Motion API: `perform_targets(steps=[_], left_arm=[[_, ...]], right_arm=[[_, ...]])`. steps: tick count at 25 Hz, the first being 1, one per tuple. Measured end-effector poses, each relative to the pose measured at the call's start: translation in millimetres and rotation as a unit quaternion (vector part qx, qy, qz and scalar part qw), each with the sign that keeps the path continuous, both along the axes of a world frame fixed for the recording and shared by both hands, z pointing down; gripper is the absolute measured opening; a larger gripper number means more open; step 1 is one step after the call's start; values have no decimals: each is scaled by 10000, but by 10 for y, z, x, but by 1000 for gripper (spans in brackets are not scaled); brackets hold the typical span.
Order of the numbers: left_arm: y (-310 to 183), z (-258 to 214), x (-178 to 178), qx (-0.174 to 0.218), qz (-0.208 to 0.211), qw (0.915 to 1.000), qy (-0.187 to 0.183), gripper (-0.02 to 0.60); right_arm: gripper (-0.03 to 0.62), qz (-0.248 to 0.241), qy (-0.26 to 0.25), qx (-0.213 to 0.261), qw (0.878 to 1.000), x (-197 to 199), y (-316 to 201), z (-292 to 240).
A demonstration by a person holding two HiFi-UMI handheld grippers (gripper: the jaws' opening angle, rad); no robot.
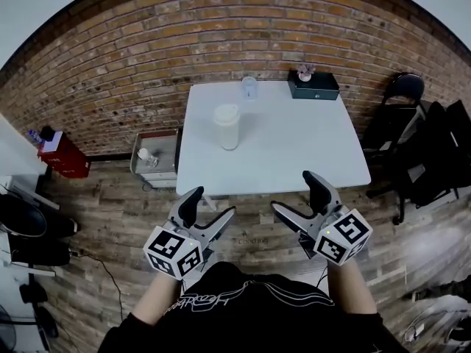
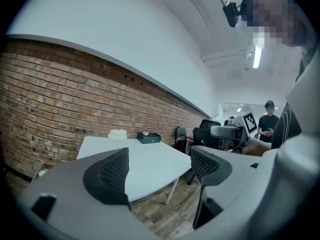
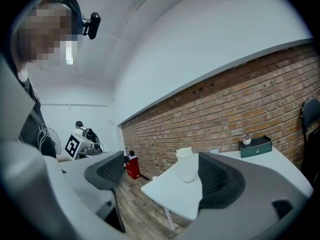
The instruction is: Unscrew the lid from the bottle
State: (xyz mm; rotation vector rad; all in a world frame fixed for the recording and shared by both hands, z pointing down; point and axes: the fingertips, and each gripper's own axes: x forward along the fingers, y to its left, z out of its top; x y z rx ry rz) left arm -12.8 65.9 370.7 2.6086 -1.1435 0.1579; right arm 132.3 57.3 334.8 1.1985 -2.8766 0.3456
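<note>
Left hand-held gripper [image 1: 211, 204] and right hand-held gripper [image 1: 293, 191] are both wide open, holding nothing, off the table's [image 1: 294, 145] near edge. Bottle [image 1: 227, 127] stands upright, lid [image 1: 227, 112] on top, toward the far-left corner.

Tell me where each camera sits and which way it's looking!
Head view: on the person's head, looking steeply down at the table and bottle; shows black shirt, left gripper and right gripper.
Left gripper view: rides the left gripper, looking along its open jaws over the table toward the brick wall; right gripper shows at right.
Right gripper view: rides the right gripper, looking along its open jaws at the bottle; left gripper shows at left.
Shared: both gripper views show the green box.
</note>
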Motion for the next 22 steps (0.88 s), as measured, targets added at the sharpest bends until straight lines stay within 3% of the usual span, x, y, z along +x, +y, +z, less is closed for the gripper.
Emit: perform_targets(steps=[5,15,22], left_arm=[[-306,126,-56,-189,-34,9998,48,380],[-1396,673,-149,-353,63,9978,-550,380],[-2125,973,-125,-541,287,9955,-717,382]], right_arm=[[443,-174,45,-80,9998,-193,-254,48],[443,-72,119,-338,9993,-311,-1210,163],[443,-84,270,-431,9987,-500,-1724,141]])
